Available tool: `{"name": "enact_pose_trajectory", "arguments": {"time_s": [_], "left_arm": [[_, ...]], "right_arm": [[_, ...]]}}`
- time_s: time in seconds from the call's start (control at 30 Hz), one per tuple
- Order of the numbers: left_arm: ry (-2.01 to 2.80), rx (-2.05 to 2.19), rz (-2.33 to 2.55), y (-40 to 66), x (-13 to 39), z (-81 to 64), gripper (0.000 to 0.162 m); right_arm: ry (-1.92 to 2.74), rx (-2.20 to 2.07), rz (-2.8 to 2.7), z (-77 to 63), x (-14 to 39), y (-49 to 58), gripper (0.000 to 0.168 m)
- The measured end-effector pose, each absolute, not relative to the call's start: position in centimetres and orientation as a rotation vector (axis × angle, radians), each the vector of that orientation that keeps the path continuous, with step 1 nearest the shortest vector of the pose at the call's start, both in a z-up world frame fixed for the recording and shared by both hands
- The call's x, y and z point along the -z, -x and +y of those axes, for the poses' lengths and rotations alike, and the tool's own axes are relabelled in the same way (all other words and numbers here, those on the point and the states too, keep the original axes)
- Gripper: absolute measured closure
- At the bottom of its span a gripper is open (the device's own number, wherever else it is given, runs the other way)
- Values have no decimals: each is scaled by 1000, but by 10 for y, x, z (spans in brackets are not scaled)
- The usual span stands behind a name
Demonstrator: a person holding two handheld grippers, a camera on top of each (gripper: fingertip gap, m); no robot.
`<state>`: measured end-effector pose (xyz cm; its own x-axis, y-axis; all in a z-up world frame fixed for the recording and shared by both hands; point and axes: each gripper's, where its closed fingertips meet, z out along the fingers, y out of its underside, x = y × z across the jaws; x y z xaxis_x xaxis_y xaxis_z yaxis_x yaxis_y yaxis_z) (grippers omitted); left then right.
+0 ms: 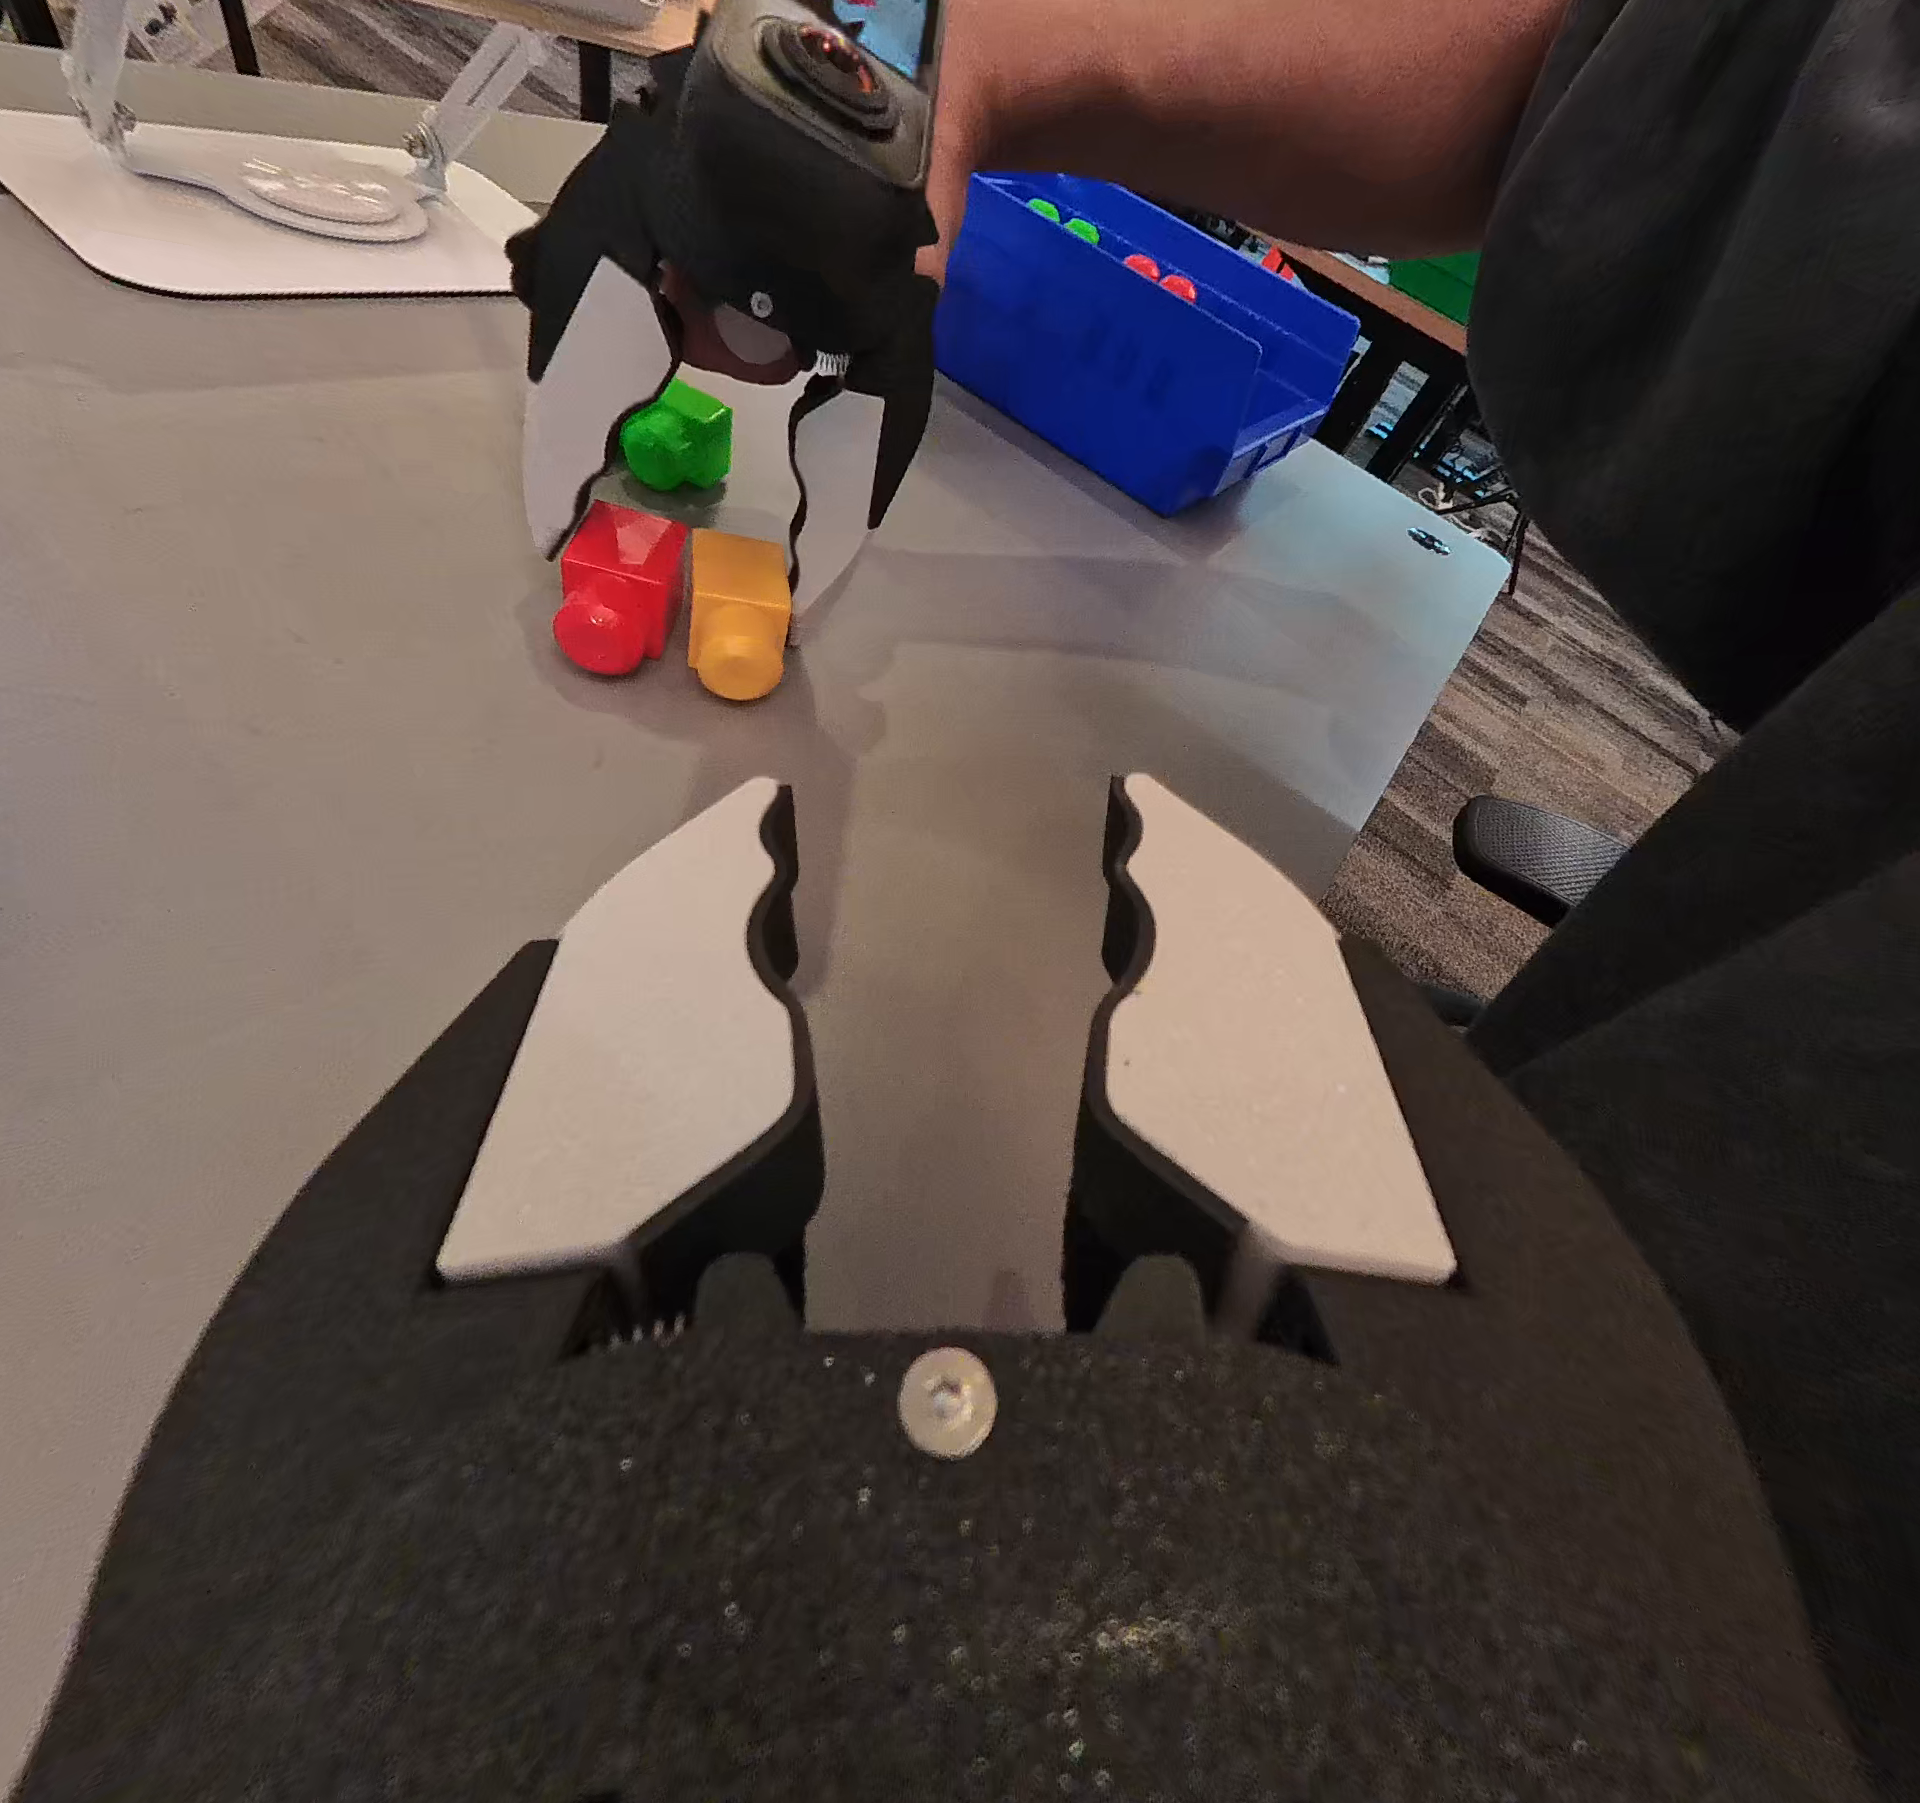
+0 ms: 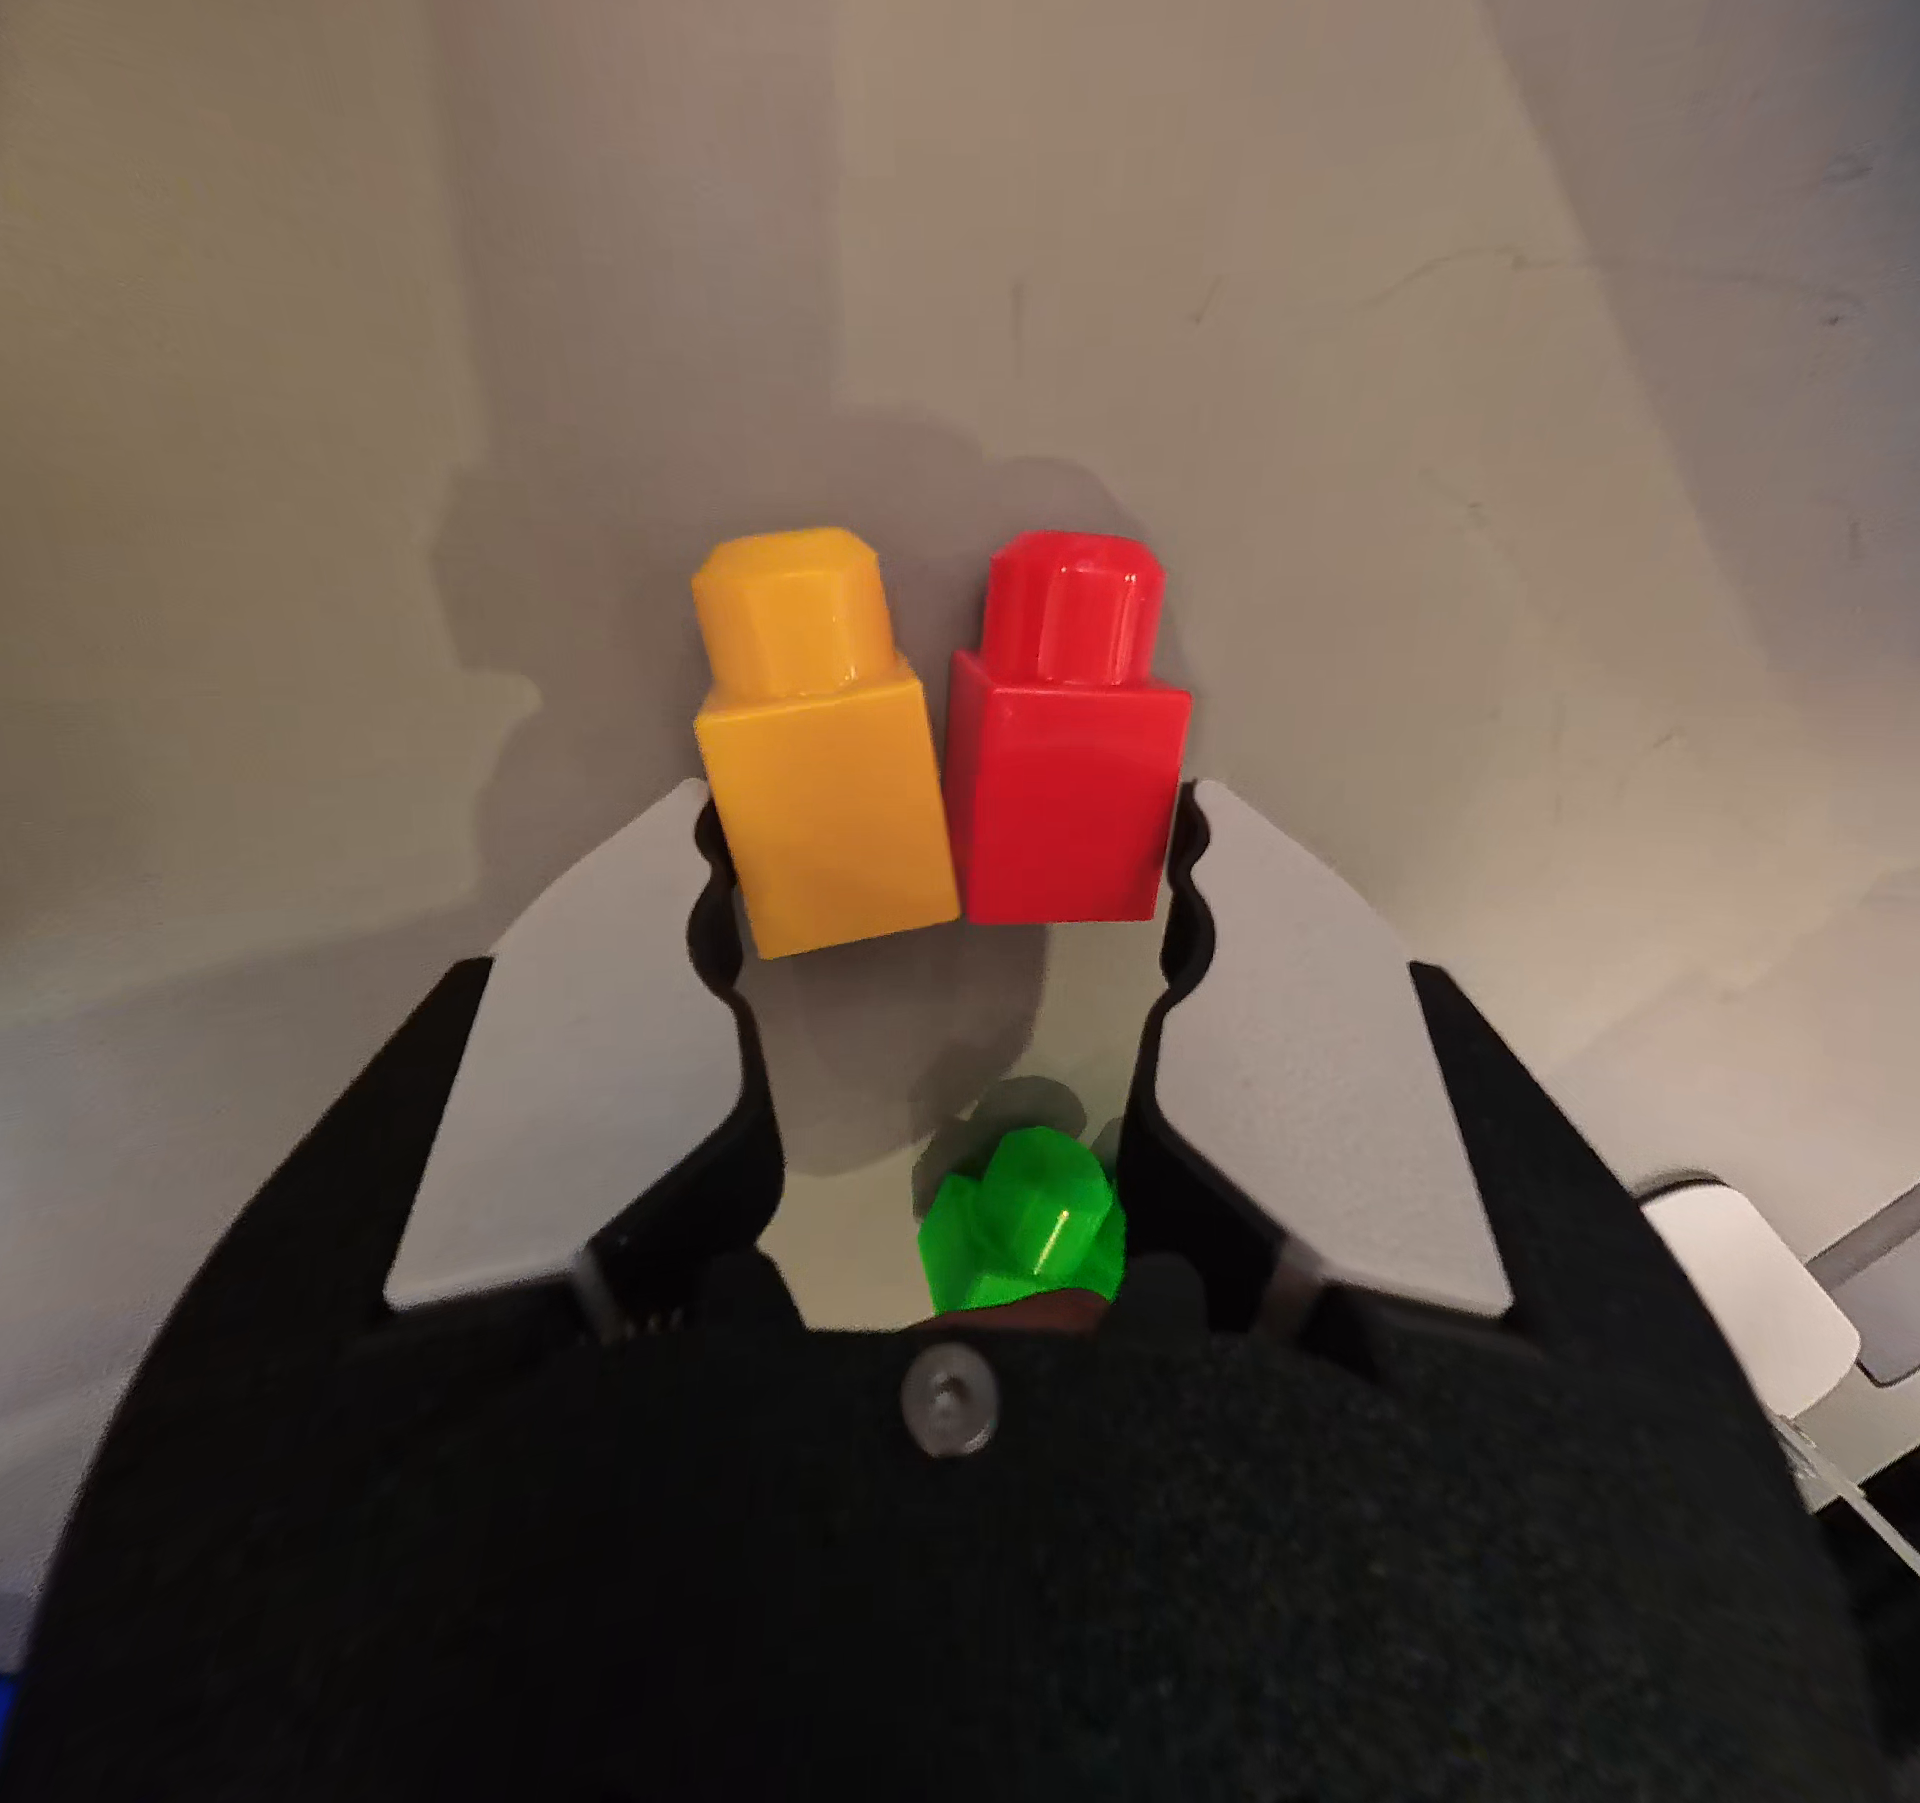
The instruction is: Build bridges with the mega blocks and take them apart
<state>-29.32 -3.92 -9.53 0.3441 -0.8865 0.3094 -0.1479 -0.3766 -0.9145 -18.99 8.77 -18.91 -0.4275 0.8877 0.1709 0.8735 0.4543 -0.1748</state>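
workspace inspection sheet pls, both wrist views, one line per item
surface: grey table, bare around the blocks
job's things: red block and orange block lying side by side; green block lying apart; blue bin holding more blocks
clutter: white stand at the far side
grippers: left tongs open, empty; right tongs open, straddling the red and orange pair
cables: nothing seen
surroundings: carpet, a chair, a person's forearm

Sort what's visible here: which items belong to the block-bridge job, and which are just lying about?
Job: red block, yellow block, green block, blue bin holding more blocks, right hand-held gripper.
Lying about: white stand, office chair.
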Motion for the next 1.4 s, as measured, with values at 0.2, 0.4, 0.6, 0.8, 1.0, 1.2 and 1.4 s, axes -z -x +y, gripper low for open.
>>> {"name": "enact_pose_trajectory", "arguments": {"time_s": [0.2, 0.4, 0.6, 0.8, 1.0, 1.2, 1.4], "left_arm": [[1763, 1091, 935, 292, 97, -41, 106], [1773, 1080, 929, 292, 99, -38, 107], [1834, 1103, 897, 292, 100, -29, 105], [1934, 927, 1054, 275, 108, 3, 94], [1845, 600, 1354, 219, 125, 70, 90], [1887, 638, 1511, 150, 157, 137, 74], [1878, 733, 1605, 110, 172, 156, 67]], "right_arm": [[1461, -117, -2493, 82, 189, 193, 94], [1599, -161, -2351, 88, 175, 188, 94], [1761, -251, -1806, 92, 106, 169, 94], [1854, -312, -1110, 47, 65, 112, 94], [1809, -477, -732, -12, 82, 91, 94], [1802, -493, -712, -41, 89, 85, 94], [1818, -508, -715, -48, 98, 78, 94]]}}
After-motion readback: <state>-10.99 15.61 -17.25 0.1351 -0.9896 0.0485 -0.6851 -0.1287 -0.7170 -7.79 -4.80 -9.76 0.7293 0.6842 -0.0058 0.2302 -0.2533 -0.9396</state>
